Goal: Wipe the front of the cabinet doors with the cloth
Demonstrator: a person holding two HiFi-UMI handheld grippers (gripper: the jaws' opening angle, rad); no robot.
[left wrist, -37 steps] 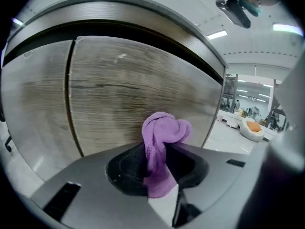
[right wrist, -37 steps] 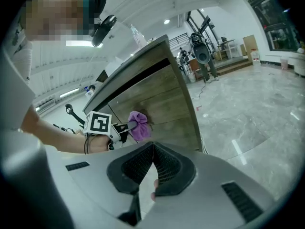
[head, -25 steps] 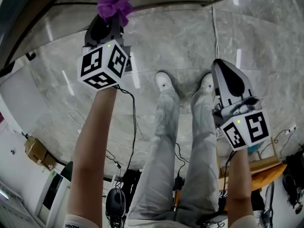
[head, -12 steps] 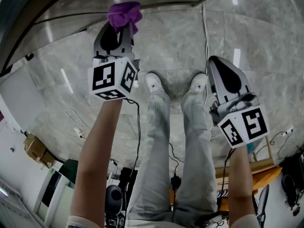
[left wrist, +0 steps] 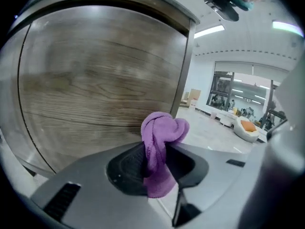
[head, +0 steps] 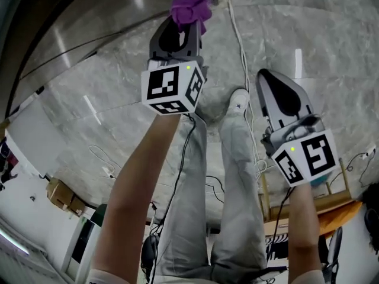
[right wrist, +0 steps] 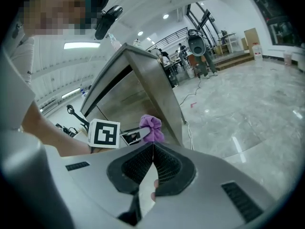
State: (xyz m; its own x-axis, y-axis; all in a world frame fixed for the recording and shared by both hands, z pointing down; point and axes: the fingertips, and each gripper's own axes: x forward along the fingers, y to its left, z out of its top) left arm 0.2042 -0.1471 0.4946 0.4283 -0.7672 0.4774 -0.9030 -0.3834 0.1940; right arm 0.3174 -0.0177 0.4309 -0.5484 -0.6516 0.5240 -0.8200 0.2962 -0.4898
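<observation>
Nearest the person, the right gripper point(right wrist: 152, 152) hangs beside the legs point(head: 237, 176), its jaws pressed together on nothing. Farther out, the left gripper point(head: 179, 33) pinches the purple cloth point(left wrist: 161, 133) around its middle, and a bunched knot pokes past the tips. The cloth looks light, soft and floppy, likely to fold or slip under pressure, so a hold low on the bunch suits it. Beyond stands the wooden cabinet door point(left wrist: 95, 75). Whether cloth touches wood cannot be told, and the door's edges are cut off in every view.
</observation>
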